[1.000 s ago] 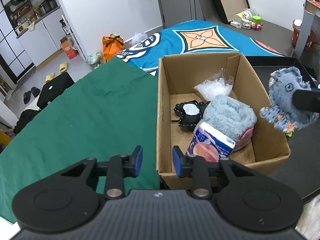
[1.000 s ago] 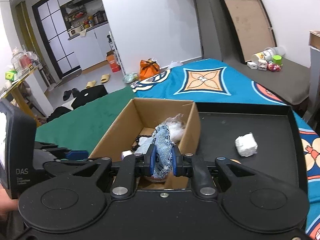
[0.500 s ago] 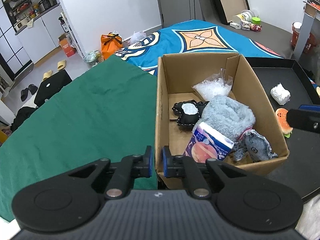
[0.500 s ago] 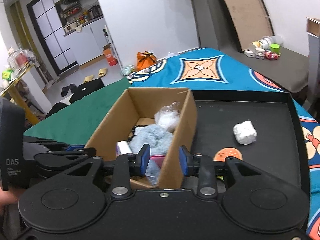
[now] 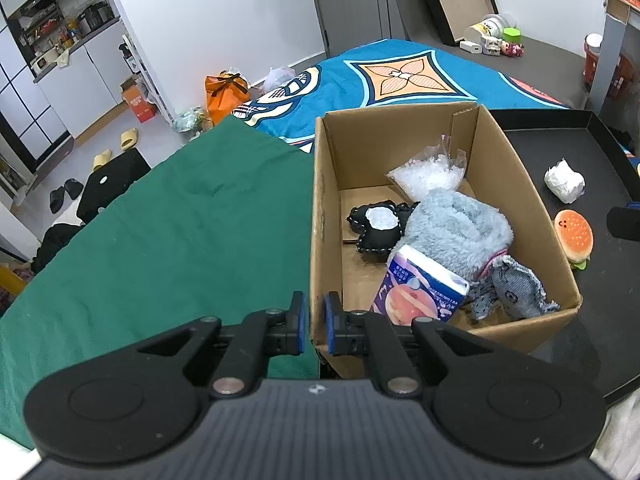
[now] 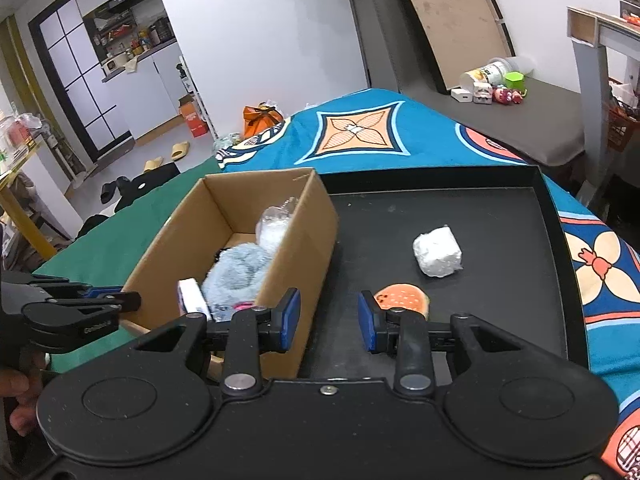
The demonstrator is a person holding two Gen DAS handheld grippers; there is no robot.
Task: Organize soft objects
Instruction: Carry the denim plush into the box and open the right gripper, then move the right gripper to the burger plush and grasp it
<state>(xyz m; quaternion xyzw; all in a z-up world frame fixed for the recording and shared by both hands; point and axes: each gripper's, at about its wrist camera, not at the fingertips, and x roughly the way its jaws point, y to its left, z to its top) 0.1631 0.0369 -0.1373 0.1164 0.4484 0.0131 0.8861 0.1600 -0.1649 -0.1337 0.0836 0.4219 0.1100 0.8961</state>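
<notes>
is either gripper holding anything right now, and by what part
The left gripper is shut on the near corner of the box wall. The right gripper is open and holds nothing, beside the burger toy.

An orange bag [image 5: 225, 94] is sitting on the floor at upper centre-left beside yellow slippers [image 5: 116, 148], a green cloth [image 5: 160, 240] is spreading across the left, and a blue patterned blanket [image 6: 380, 132] is lying behind, under a leaning brown board [image 6: 452, 20].

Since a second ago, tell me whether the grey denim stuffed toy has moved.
Yes. The grey denim stuffed toy went from above the brown cardboard box's right wall down into its near right corner, beside the fluffy blue towel.
</notes>
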